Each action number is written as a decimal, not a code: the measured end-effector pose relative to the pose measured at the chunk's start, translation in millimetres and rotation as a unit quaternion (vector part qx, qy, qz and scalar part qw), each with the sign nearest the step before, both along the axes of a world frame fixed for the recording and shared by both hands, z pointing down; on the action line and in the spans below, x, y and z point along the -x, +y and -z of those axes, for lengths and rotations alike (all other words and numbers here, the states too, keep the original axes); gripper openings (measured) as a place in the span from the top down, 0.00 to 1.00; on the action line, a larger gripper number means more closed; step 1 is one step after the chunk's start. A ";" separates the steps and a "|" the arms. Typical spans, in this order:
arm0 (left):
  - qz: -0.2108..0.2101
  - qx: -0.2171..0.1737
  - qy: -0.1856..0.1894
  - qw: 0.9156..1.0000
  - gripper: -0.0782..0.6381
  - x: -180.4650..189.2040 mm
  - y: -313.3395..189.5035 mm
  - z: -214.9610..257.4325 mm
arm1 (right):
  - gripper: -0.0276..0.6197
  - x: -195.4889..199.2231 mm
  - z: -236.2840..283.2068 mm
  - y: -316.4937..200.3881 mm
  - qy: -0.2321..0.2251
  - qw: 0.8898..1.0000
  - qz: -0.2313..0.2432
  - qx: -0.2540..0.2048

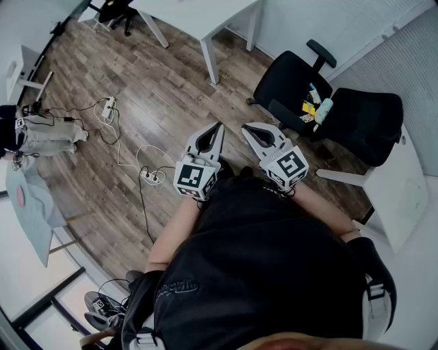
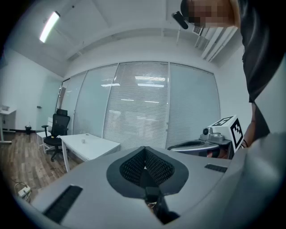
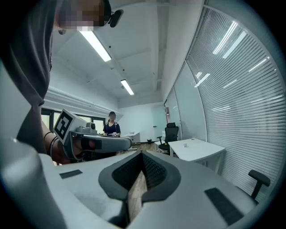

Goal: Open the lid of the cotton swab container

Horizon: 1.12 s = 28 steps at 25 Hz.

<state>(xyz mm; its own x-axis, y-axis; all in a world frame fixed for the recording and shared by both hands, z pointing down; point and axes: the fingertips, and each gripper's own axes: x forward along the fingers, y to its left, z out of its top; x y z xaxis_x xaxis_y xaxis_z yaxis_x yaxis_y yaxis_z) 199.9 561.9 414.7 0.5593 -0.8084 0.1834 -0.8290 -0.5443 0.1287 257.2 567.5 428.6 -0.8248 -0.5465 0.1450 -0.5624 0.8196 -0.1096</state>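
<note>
Indoors: wood floor (image 1: pixel 157 75), white desk (image 1: pixel 205 17), black chair (image 1: pixel 291 85); left gripper (image 1: pixel 220 126), right gripper (image 1: pixel 246 128) pressed together, empty.

At frame centre the left gripper (image 1: pixel 219 127) and right gripper (image 1: pixel 245 128) are sitting side by side. A chair (image 1: pixel 291 81) is standing upper right, small items (image 1: pixel 316 108) lying on its seat; a desk (image 1: pixel 205 17) is standing top centre.

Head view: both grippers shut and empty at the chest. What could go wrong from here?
1. No cotton swab container is recognisable in any view; the small items on the black chair are too small to tell, so a wrong pick is possible.
2. Cables and a power strip lie on the floor ahead: trip hazard when walking.
3. Left gripper and right gripper sit close together and could knock.
</note>
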 end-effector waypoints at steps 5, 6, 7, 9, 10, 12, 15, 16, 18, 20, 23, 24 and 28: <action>-0.002 0.003 0.002 1.000 0.87 1.6 -0.6 -1.9 | 0.92 1.0 -0.6 -1.2 0.002 1.000 -0.002 0.001; -0.003 0.004 0.003 1.000 0.87 2.3 -1.6 -1.7 | 0.92 1.4 -0.2 -2.7 0.002 1.000 -0.004 0.002; -0.003 0.004 0.003 1.000 0.87 3.1 -2.7 -1.5 | 0.92 1.9 0.4 -4.2 0.002 1.000 -0.005 0.002; -0.002 0.006 0.003 1.000 0.87 4.4 -4.5 -1.7 | 0.92 2.7 2.2 -6.2 -0.002 1.000 -0.005 0.000; -0.001 0.006 0.003 1.000 0.87 5.0 -5.2 -2.2 | 0.92 3.3 2.9 -6.7 -0.004 1.000 -0.003 -0.002; 0.000 0.006 0.004 1.000 0.87 6.7 -7.2 -3.6 | 0.92 5.3 2.4 -8.5 -0.005 1.000 -0.001 -0.004; 0.003 0.007 0.004 1.000 0.87 11.3 -11.9 -5.5 | 0.92 10.8 -1.2 -14.0 -0.001 1.000 0.001 0.001; 0.004 0.006 0.004 1.000 0.87 13.9 -14.0 -5.5 | 0.92 13.5 -2.0 -16.6 0.000 1.000 0.002 0.002; 0.006 0.006 0.005 1.000 0.87 20.8 -19.1 -5.0 | 0.92 20.3 -3.1 -22.7 0.001 1.000 0.004 0.005; 0.010 0.008 0.005 1.000 0.87 28.3 -24.6 -5.7 | 0.92 26.6 -4.1 -29.4 -0.002 1.000 0.006 0.012; 0.013 0.008 0.006 1.000 0.87 40.5 -35.5 -6.5 | 0.92 37.9 -4.5 -41.8 -0.007 1.000 0.008 0.018; 0.012 0.007 0.007 1.000 0.87 44.9 -40.3 -6.3 | 0.92 42.7 -4.5 -46.8 -0.007 1.000 0.009 0.018; 0.009 0.003 0.006 1.000 0.87 67.7 -64.8 -3.0 | 0.92 67.2 -3.3 -72.1 -0.008 1.000 0.011 0.018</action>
